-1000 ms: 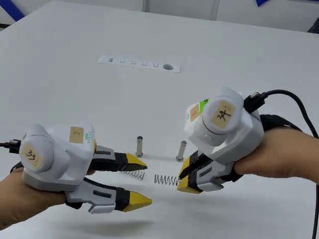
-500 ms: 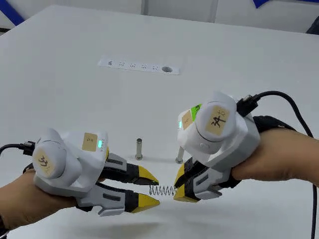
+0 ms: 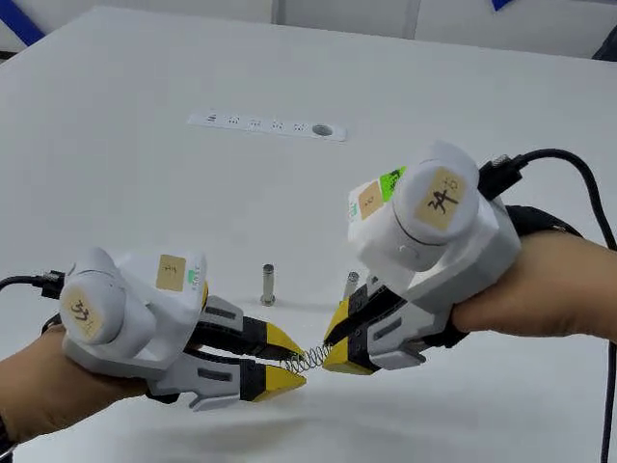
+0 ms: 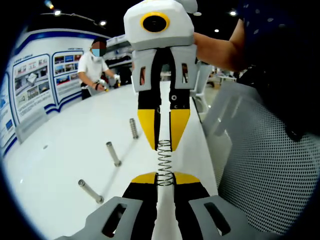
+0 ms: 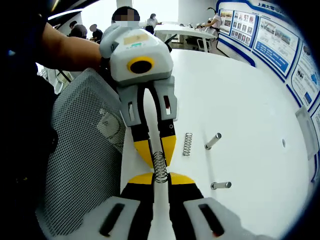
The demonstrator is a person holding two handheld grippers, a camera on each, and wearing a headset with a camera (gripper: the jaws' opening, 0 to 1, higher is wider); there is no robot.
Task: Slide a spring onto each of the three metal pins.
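Spring (image 3: 307,360) spans the short gap between the 2 grippers, low in the head view and near the front edge of the white surface (image 3: 145,174). The left gripper (image 3: 292,362) points right and the right gripper (image 3: 335,340) points left and down, so their yellow tips nearly meet.

In the left gripper view, the left fingers (image 4: 147,178) are closed on the near end of the spring, pinching it between the yellow pads. The right gripper comes down from the top of that view and its tips clamp the far end. In the right gripper view, the right fingers (image 5: 142,179) likewise grip one end of the spring, while the left gripper holds the other end just above.

Behind the grippers, 2 bare pins stand upright on the surface, pin 1 (image 3: 269,285) to the left and pin 2 (image 3: 351,285) just beside the right gripper's body. The left gripper view shows a 3rd piece (image 4: 133,128) in line with them. It looks ribbed, and whether it is a pin wearing a spring I cannot tell.

A 2nd spring (image 5: 188,144) lies loose on the surface, near the pins and apart from both grippers. A power strip (image 3: 270,124) lies well beyond the pins.
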